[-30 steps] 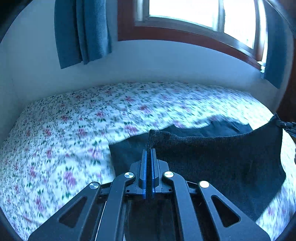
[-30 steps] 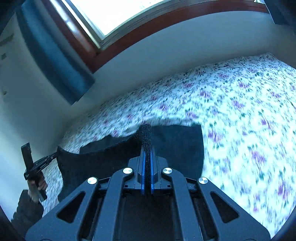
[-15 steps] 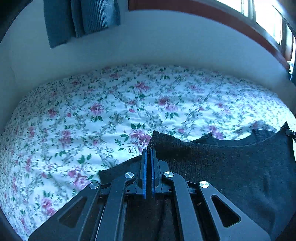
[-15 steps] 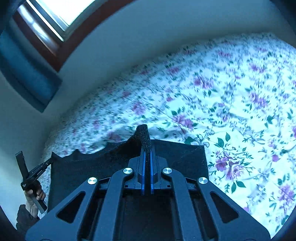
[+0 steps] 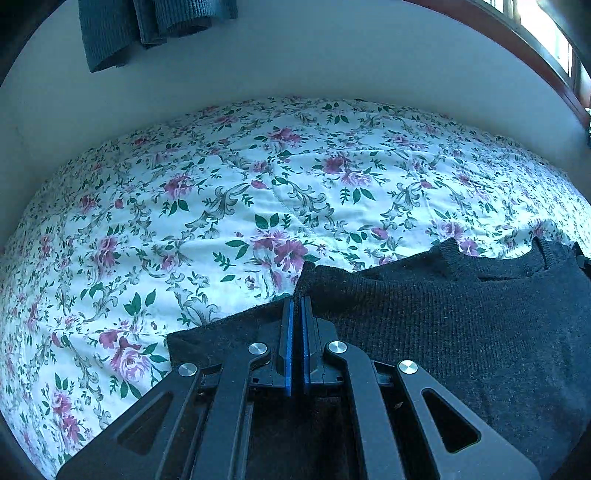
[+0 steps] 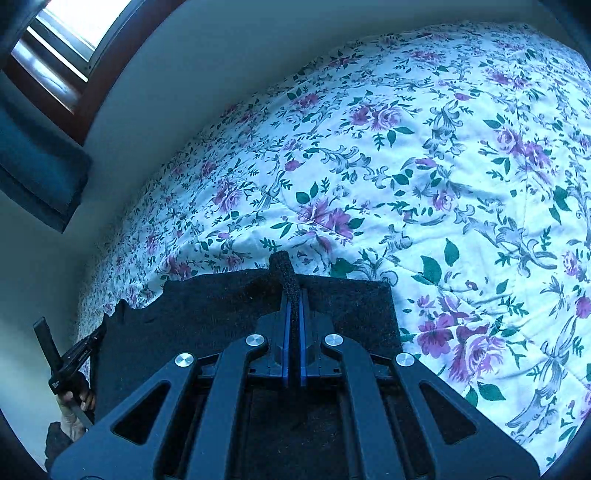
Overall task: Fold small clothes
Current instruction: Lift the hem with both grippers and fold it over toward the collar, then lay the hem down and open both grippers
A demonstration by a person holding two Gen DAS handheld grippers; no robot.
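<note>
Knitwear first: a dark sweater (image 5: 461, 332) is pinched at both upper corners, and compared with a second ago it hangs much lower, its far hem now draped onto the floral bedspread (image 5: 221, 206) instead of dangling well above it. On the left side, the left gripper (image 5: 295, 306) has its blue pads drawn together on a corner of the knit, the fabric bunching just past the tips toward one o'clock; the wall and window have slid up out of that view as the tool tipped down. Across to the right, the right gripper (image 6: 291, 299) is clamped on the other corner, a rolled nub of wool sticking out at twelve o'clock beyond the tips, and the sweater's folded-under layer lies flat at its far edge. I'd say that means the garment is being laid down for the fold, with the top layer not yet settled. Around it: a blue curtain (image 5: 147, 29) at eleven o'clock in the left view, a wood-framed window (image 6: 62, 59) at ten o'clock in the right view, and the person's hand (image 6: 75, 410) at eight o'clock. Nothing sits on the bedspread to block the drop.
</note>
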